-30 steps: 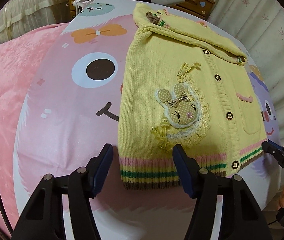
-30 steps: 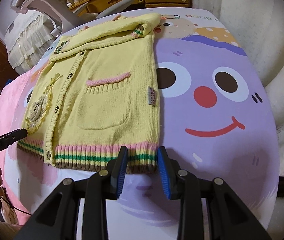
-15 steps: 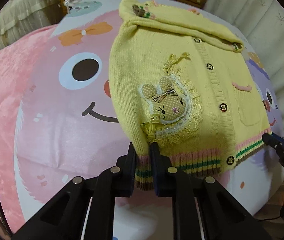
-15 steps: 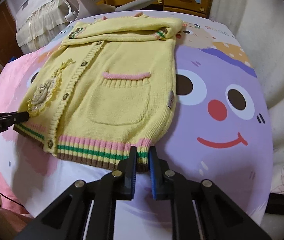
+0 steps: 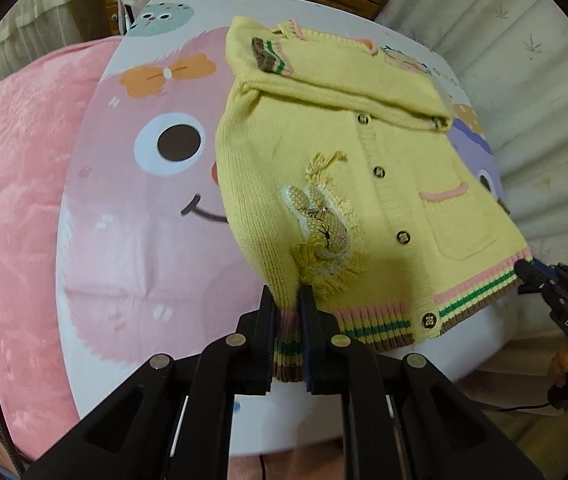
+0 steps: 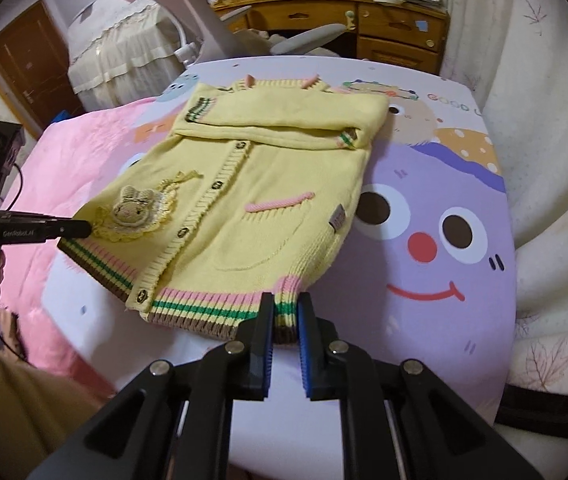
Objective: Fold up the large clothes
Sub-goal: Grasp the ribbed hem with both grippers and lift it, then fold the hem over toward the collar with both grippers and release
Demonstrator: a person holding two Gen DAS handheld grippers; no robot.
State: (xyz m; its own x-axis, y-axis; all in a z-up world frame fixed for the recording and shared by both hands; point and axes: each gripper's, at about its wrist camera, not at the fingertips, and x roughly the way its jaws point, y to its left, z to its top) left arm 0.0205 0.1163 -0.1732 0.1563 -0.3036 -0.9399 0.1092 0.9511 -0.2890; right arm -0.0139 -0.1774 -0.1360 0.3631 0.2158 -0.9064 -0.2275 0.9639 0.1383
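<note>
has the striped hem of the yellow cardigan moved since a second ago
Yes. The hem has lifted off the cartoon sheet, pinched at both corners by the left gripper and right gripper.

We see the right gripper [image 6: 285, 312] clamped on the striped hem of the yellow cardigan [image 6: 268, 184], at its right corner, the hem lifted off the cartoon-printed sheet [image 6: 424, 208]. At left, the left gripper [image 6: 80, 229] pinches the hem's other corner beside the bunny patch [image 6: 132, 209]. 2 sleeves lie folded across the cardigan's top.
</note>
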